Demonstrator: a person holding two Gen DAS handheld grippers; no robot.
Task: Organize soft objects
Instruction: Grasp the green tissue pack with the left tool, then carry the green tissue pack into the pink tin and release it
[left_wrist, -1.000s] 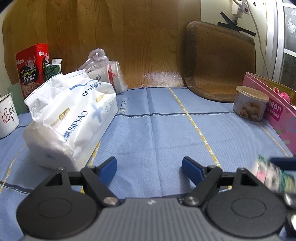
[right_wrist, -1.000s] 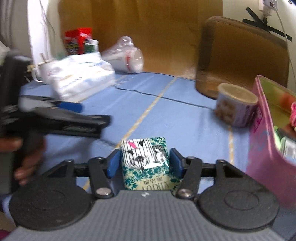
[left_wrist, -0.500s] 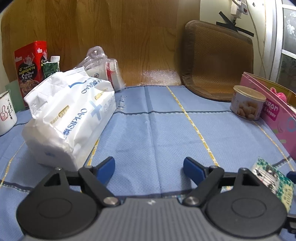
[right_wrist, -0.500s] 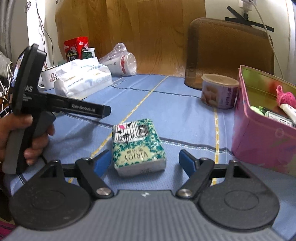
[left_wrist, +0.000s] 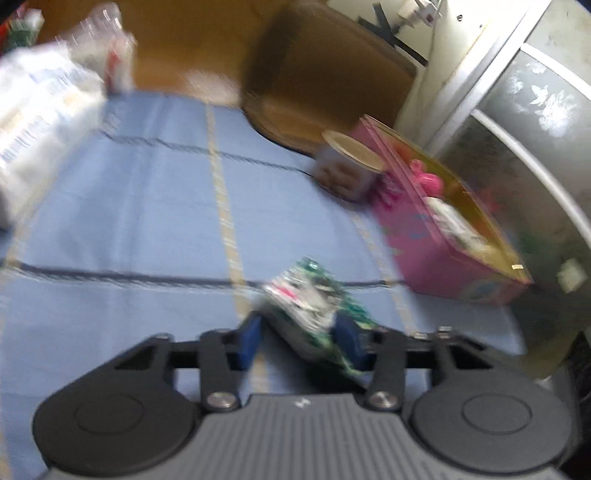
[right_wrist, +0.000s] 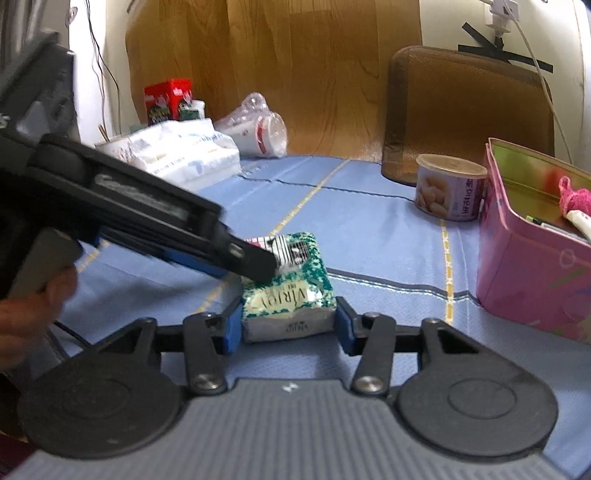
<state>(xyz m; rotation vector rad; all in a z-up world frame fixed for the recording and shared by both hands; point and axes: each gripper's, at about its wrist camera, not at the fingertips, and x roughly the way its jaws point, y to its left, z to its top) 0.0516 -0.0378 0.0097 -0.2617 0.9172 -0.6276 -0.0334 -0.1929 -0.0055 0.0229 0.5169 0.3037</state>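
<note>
A green patterned tissue pack (right_wrist: 295, 280) lies on the blue cloth (right_wrist: 369, 229). My right gripper (right_wrist: 288, 328) flanks its near end; the jaws are closing and both blue pads touch its sides. My left gripper (right_wrist: 258, 264) reaches in from the left, its tip on the pack's far end. The left wrist view is blurred. There the tissue pack (left_wrist: 310, 299) sits tilted between the closing jaws of the left gripper (left_wrist: 299, 332), and the pads seem pressed on it. A pink box (right_wrist: 524, 280) stands open to the right with small items inside.
A lidded can (right_wrist: 448, 192) stands by the pink box. A large white tissue bag (right_wrist: 184, 155), wrapped cups (right_wrist: 258, 129) and a red box (right_wrist: 166, 98) sit at the far left. A brown mat (right_wrist: 465, 110) leans on the wall. A hand (right_wrist: 33, 306) holds the left gripper.
The right gripper let the pack down on the cloth, spread wide, then narrowed onto it again. The left gripper swung right to the pack and narrowed around it.
</note>
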